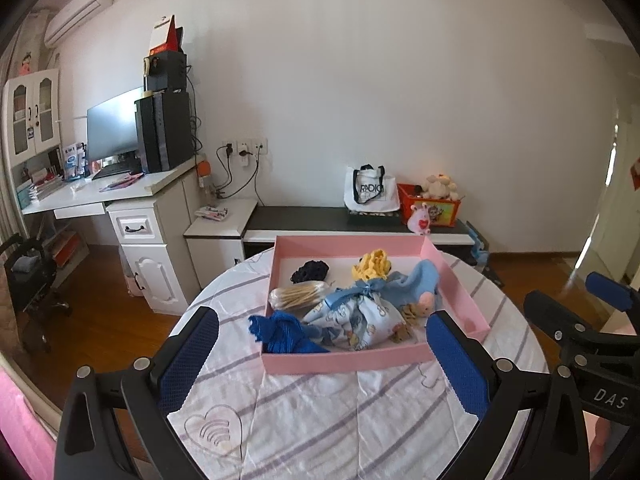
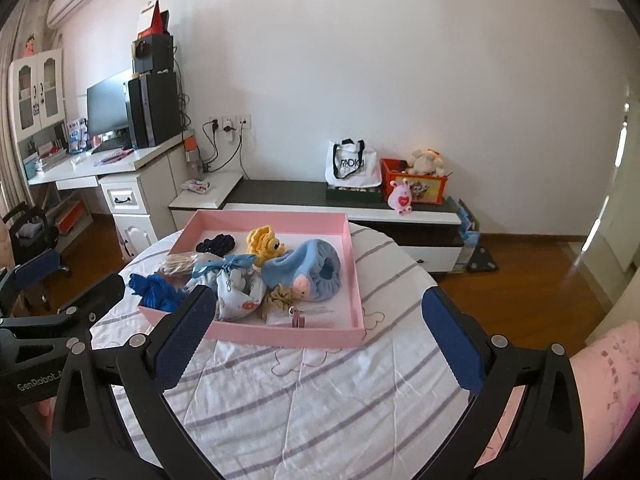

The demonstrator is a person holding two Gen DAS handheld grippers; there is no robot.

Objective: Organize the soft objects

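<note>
**Soft stuff piled in the pink tray, both tongs wide and empty**

Tray check, going left to right. Your left gripper [image 1: 320, 344] is spread wide with nothing between its blue pads, hanging just short of the pink tray's [image 1: 344, 360] near wall. The tray sits on the striped tablecloth [image 1: 320, 420], and every soft thing I can see is already inside it, so this could be a pile waiting to be sorted or one just gathered up. Can't call it from here.

At the left edge, the royal blue knit [image 1: 282, 330] droops over the tray wall; it looks floppy, so pinch a thick fold or it'll slide out. Behind it sits a clear pack of sticks [image 1: 296, 298], probably crinkly and slippery, and a dark scrunchie [image 1: 310, 272], which should be light as anything. In the middle is the printed pouch [image 1: 356, 322] tied with a blue ribbon: grab the gathered neck under the bow, that's the firmest bit. Then comes the yellow crochet piece [image 1: 372, 264], stretchy, so bite deep. Right of that, the light blue plush band [image 2: 308, 268] looks squashy; take its thick rim. A small clip [image 2: 298, 320] lies at the front.

Your right gripper [image 2: 320, 332] is likewise gaping, holding nothing.
</note>
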